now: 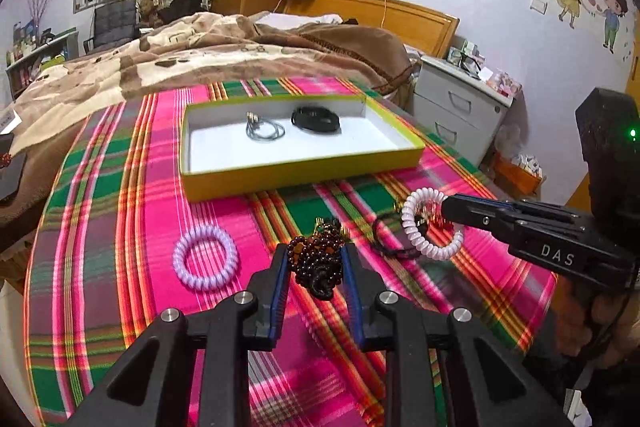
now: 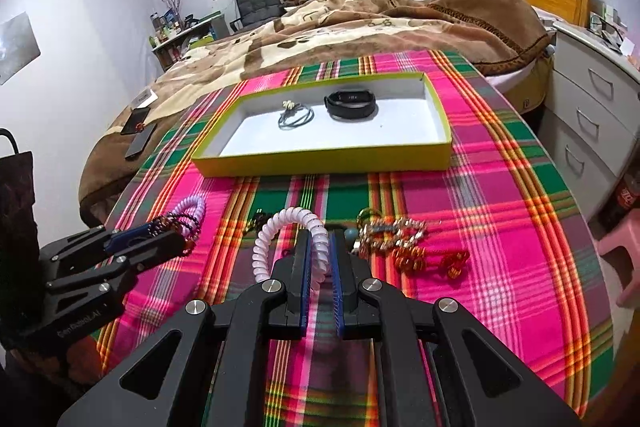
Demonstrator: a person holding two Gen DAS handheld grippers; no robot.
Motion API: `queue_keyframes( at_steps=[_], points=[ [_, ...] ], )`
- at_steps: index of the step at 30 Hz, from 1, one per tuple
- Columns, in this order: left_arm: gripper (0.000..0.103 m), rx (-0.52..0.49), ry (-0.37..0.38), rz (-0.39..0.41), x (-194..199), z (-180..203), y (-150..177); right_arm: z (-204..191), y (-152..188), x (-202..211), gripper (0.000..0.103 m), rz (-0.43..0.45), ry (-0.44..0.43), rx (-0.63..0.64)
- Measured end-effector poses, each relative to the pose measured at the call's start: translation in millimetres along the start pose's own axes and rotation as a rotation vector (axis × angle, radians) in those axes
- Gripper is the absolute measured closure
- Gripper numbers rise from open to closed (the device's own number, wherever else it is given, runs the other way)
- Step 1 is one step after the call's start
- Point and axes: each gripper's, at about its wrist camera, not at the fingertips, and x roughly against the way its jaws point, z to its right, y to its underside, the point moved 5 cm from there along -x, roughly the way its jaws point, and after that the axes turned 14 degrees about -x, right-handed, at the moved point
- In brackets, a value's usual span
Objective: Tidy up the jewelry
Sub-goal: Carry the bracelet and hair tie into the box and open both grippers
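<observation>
A shallow yellow-green box (image 1: pixel 304 175) (image 2: pixel 328 163) with a white floor lies on the plaid cloth and holds a black band (image 1: pixel 316 120) (image 2: pixel 352 103) and a thin grey bracelet (image 1: pixel 264 131) (image 2: pixel 295 117). My left gripper (image 1: pixel 316 255) (image 2: pixel 172 231) is shut on a dark red bead bracelet (image 1: pixel 318 259) (image 2: pixel 176 221), held just above the cloth. My right gripper (image 2: pixel 320 239) (image 1: pixel 444 211) is shut on a white spiral hair tie (image 2: pixel 276 235) (image 1: pixel 424 227), lifted off the cloth. A lilac spiral hair tie (image 1: pixel 205 259) (image 2: pixel 194 205) lies to the left.
More jewelry lies in front of the right gripper: a silver chain bracelet (image 2: pixel 394 231), orange-red pieces (image 2: pixel 428 259) and a black cord (image 1: pixel 390 239). A bed with a brown blanket (image 1: pixel 224 55) stands behind the table, white drawers (image 2: pixel 592 115) to the right.
</observation>
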Motion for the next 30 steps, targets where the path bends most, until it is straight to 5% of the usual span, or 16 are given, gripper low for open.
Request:
queue_keyframes(
  at_steps=[15,30],
  points=[
    [0.077,-0.002,-0.058,0.028,-20,-37,-47,11,-54,-15,0.094,0.051,0.031,0.015],
    [0.077,0.009,-0.133,-0.019,-89,-97,-85,39,-124,-79,0.094,0.024,0.105,0.009]
  ],
)
